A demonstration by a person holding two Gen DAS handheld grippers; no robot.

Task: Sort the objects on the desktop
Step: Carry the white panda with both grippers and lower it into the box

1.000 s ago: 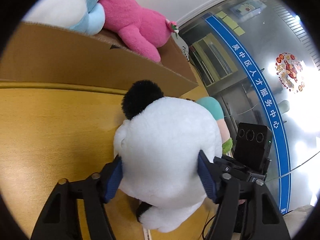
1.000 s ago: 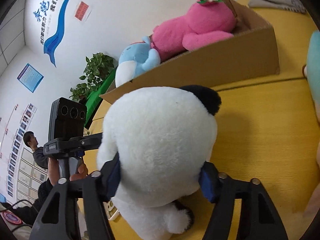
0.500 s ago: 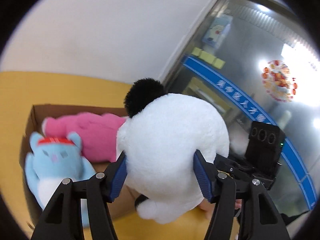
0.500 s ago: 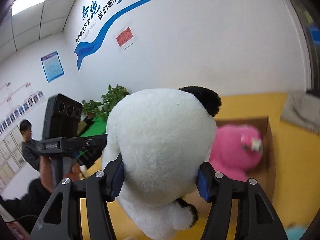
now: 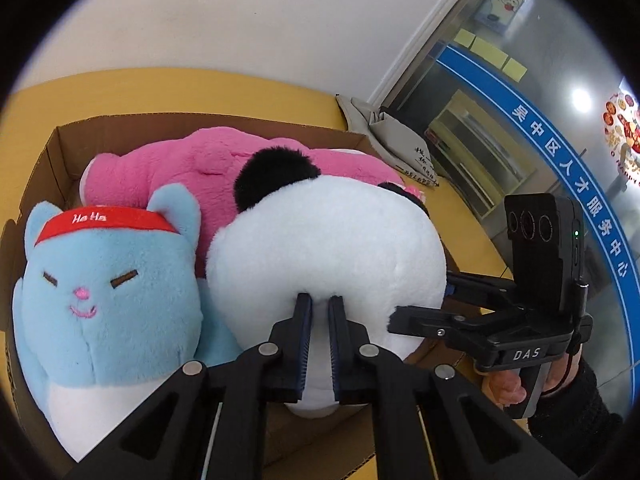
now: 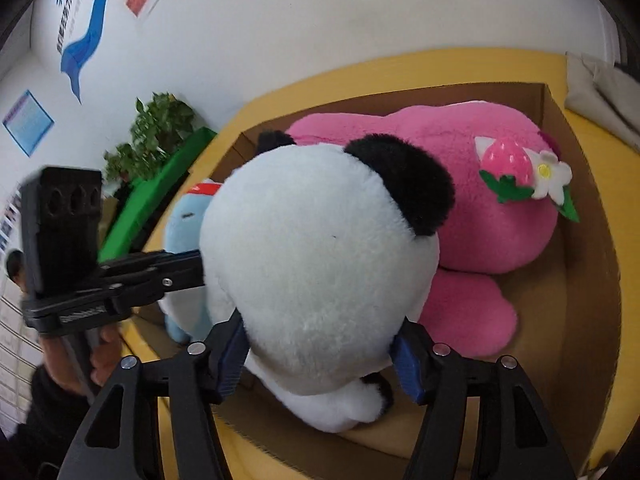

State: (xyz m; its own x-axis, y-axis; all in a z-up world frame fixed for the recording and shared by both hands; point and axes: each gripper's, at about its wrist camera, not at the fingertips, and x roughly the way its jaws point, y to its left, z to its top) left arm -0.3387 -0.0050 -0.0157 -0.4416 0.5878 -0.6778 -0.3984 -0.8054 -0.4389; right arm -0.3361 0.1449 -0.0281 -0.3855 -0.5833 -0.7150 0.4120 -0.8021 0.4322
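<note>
panda plush [image 6: 320, 264] over cardboard box [image 6: 576, 272], you hold it | right gripper [image 6: 322, 354] fingers wide around its body | left gripper [image 5: 319, 312] fingers narrow, pinching its fur | free floor lies right of pink plush [image 6: 472, 200]

Potted plant [image 6: 154, 136], green board [image 6: 156, 196], grey folded cloth [image 5: 394, 136].

Both wrist views look steeply down, close, sharing the panda [image 5: 328, 252] and box [image 6: 576, 240].
</note>
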